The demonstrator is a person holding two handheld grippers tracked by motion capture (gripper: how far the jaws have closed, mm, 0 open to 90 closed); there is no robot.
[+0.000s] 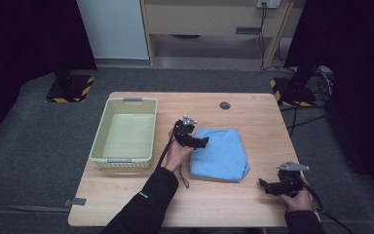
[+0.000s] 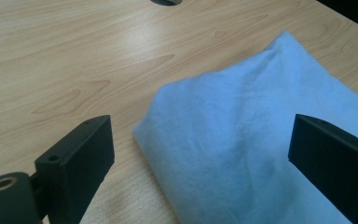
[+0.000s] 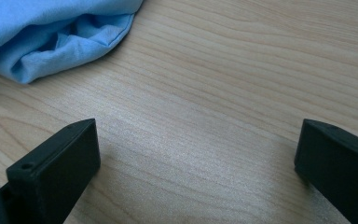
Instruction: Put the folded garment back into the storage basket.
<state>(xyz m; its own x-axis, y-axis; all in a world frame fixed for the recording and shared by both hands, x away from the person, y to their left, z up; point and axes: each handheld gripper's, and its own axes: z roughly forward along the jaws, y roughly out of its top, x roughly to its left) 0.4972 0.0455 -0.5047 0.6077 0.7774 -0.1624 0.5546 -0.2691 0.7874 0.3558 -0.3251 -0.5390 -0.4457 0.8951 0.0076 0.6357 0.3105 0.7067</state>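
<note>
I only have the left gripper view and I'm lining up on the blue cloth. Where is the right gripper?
Observer: The right gripper is near the table's front right corner, apart from the folded blue cloth, jaws open.
Operator: Is there anything to put the cloth in?
Observer: Yes, a pale green basket stands left of the cloth, empty.
Operator: Which part of the cloth faces the right gripper?
Observer: The right gripper view shows a corner with loose layered edges.
Operator: How does my gripper sit from above?
Observer: The left gripper is at the cloth's far left corner.
</note>
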